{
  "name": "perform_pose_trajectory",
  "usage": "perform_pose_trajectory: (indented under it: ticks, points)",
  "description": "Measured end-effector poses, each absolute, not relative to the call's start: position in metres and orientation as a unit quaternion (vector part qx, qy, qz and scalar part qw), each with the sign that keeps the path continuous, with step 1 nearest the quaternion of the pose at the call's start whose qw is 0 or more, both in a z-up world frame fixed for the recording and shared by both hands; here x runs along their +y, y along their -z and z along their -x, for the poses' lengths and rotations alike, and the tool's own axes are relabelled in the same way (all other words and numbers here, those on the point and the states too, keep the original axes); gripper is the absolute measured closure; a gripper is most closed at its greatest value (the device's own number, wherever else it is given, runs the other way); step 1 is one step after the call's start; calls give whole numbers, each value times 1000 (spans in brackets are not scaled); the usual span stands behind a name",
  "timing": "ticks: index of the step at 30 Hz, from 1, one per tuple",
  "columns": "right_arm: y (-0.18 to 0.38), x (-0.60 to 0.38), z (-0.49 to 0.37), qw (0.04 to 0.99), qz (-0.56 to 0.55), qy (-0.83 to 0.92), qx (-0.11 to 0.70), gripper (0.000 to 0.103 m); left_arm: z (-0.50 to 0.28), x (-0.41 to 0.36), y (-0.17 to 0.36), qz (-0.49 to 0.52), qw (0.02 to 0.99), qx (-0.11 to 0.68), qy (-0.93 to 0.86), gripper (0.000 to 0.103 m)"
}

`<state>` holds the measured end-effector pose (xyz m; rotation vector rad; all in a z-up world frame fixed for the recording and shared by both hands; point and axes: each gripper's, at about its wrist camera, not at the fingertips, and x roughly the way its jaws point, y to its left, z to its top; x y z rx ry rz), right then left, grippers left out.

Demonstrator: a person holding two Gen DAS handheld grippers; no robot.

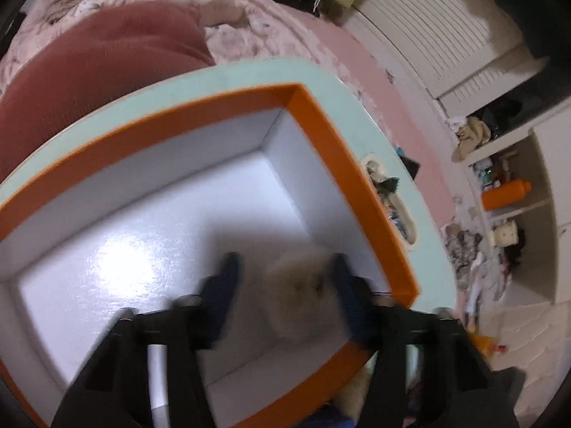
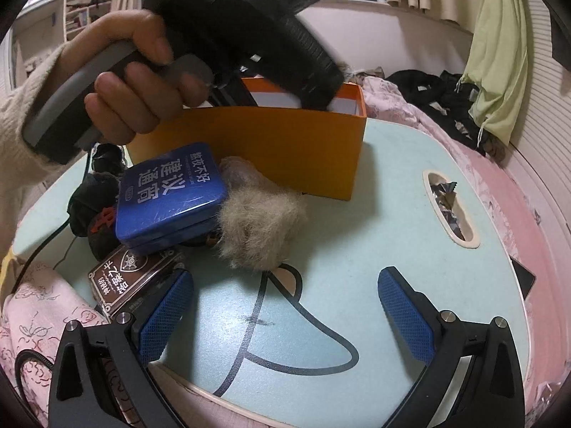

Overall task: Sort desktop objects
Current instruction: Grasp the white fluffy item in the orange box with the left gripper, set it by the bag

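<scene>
A: How should the drop be handled?

B: The left gripper (image 1: 285,258) is held by a hand (image 2: 135,82) over the orange box (image 1: 321,135), pointing steeply down into it. A pale tuft (image 1: 299,281), blurred, is seen between the jaws, close to the right-side pad. The other pad stands clear of it, so no grip is read. The tool should be lifted straight out so the light tuft is not dragged over the rim.

A: And the containers?

B: From the left of the table (image 2: 392,164), a blue tin (image 2: 171,192) is stacked on dark clutter, lid shut and contents unseen. A brown card tin (image 2: 132,278) lies in front of it. A fur ball (image 2: 260,221) rests just beside the box's outer wall, not yet sorted. Inside the box, nothing but the tuft is made out on the white floor. Further right, a slot (image 2: 449,210) in the tabletop is stuffed with crumpled wrappers.

A: The right gripper (image 2: 285,276)?

B: It is spread wide and empty above bare tabletop.
</scene>
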<state>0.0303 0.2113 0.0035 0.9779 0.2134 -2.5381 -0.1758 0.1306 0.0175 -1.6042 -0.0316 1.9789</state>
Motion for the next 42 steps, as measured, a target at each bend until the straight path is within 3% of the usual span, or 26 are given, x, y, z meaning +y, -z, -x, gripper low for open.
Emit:
perform_pose_trajectory:
  ticks: [6,12,16,20,23,25,28,32,37,42]
  points:
    - [-1,209,-32,205,-350,911,77,0,172,104,-19,582,307,-63,-750,72]
    - [-3,210,-32,204,-350,911,77,0,138,39,-77,491,338,-171,-785,72]
    - [-3,210,-32,204,-350,911,78,0,96,1,-102,445,321,-174,-818,72]
    - [-6,212,-32,201,-349,912,79,0,65,-15,-89,438,305,-166,-830,72]
    - [-7,214,-31,197,-350,912,78,0,49,-28,-74,427,308,-198,-827,64]
    - [-8,216,-30,189,-351,914,76,0,45,-37,-70,410,294,-216,-836,51]
    - [-11,220,-30,186,-356,913,71,0,23,-62,-61,375,252,-234,-860,49]
    - [-35,230,-26,214,-352,911,25,1,-11,-89,-46,369,201,-220,-881,37]
    - [-107,202,9,278,-348,896,1,1,-37,-80,-22,400,186,-147,-885,36]
    - [-122,143,81,307,-475,825,-29,2,-50,-53,-11,420,177,-35,-889,36]
